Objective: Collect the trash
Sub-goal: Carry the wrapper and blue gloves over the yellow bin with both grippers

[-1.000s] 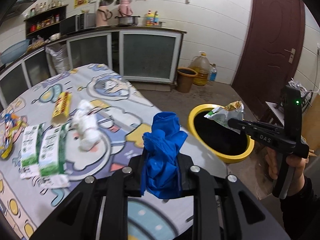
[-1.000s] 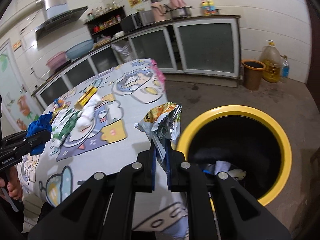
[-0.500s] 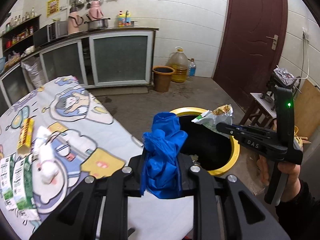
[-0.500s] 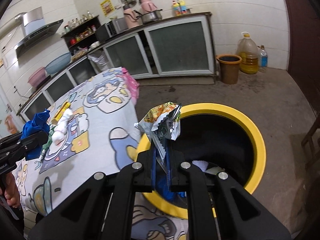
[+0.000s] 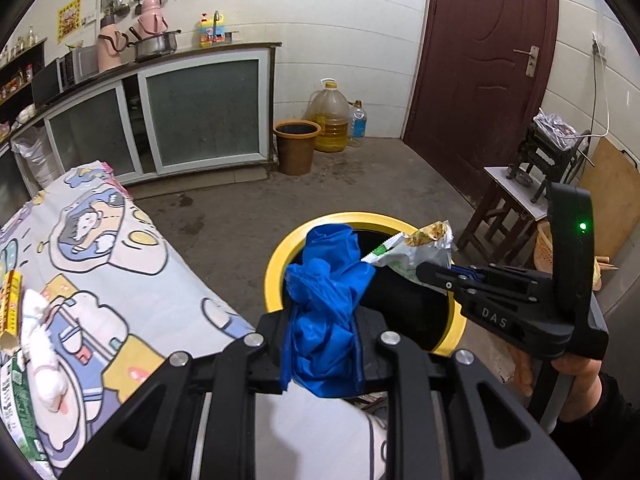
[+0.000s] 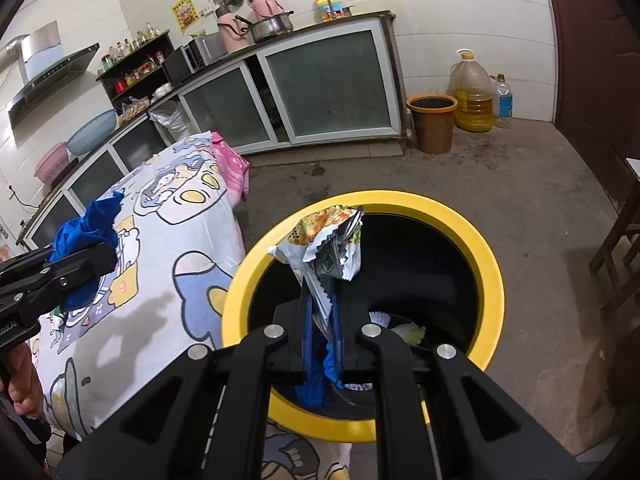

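Nearest to my left wrist camera, the left gripper was clamped on a crumpled blue plastic bag, with the jaws closed on its lower bunch and the loose upper folds standing free above the fingertips. I judged this bag to be very light, soft and fully compressible; a grip across the gathered bulk was the correct hold, since a single thin fold could slide out. In the right wrist view, the right gripper was narrowed onto the torn lower edge of an empty snack wrapper, which stood upright above the jaws. I judged the wrapper to be light, thin, crinkly and somewhat slick on its foil side; the pinch sat near one edge, so the hold was adequate for carrying but would not resist a snag. The wrapper hung over the open mouth of the yellow-rimmed trash bin, and the blue bag sat just beside the near rim, not clearly over the opening. Inside the bin, pale scraps and something blue were visible at the bottom. To the left, the table under a cartoon-print cloth carried remaining litter: a white crumpled tissue, a yellow packet and green-and-white packets. Farther off stood a brown bucket and an oil jug against the tiled wall.
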A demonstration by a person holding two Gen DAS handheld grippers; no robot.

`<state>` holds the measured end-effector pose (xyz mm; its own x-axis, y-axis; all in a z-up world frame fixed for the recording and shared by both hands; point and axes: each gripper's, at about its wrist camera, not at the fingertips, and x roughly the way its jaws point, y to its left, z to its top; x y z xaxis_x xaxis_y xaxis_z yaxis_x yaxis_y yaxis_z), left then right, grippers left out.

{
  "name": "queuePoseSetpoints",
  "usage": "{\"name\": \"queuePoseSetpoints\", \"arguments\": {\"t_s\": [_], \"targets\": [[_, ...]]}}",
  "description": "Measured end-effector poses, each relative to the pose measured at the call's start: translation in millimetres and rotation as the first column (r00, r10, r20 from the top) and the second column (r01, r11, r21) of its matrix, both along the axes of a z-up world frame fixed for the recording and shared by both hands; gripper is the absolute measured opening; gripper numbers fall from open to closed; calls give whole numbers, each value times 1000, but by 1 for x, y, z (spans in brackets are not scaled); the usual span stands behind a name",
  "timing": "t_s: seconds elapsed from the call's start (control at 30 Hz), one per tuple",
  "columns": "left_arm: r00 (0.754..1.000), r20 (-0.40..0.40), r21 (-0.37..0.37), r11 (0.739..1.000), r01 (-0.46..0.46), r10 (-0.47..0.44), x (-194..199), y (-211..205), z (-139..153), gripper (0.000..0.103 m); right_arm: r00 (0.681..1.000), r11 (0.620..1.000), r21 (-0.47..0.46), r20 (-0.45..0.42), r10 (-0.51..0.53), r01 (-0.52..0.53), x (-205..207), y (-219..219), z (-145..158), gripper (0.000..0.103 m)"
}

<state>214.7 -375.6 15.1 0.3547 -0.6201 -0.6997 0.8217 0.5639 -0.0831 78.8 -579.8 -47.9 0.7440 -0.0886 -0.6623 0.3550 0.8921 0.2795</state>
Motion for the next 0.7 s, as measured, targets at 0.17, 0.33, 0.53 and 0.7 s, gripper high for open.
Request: {"name": "queuePoseSetpoints", "arguments": {"t_s": [0.17, 0.33, 0.53, 0.7], "targets": [[1000, -17, 21, 1000, 9, -9, 6, -16, -12, 20, 999, 1000, 13, -25, -22, 22, 1, -7, -8, 9], [999, -50, 42, 999, 6, -4, 14, -28, -27, 20, 998, 999, 0, -46, -39, 39, 3, -8, -13, 9], [997, -77, 54, 999, 3, 1, 21, -34, -41, 20, 997, 999, 0, -57, -48, 48, 5, -13, -17, 9], [996, -93, 64, 998, 6, 0, 26, -44, -50, 20, 996, 999, -5, -78, -53, 53, 10, -13, -21, 9]]}}
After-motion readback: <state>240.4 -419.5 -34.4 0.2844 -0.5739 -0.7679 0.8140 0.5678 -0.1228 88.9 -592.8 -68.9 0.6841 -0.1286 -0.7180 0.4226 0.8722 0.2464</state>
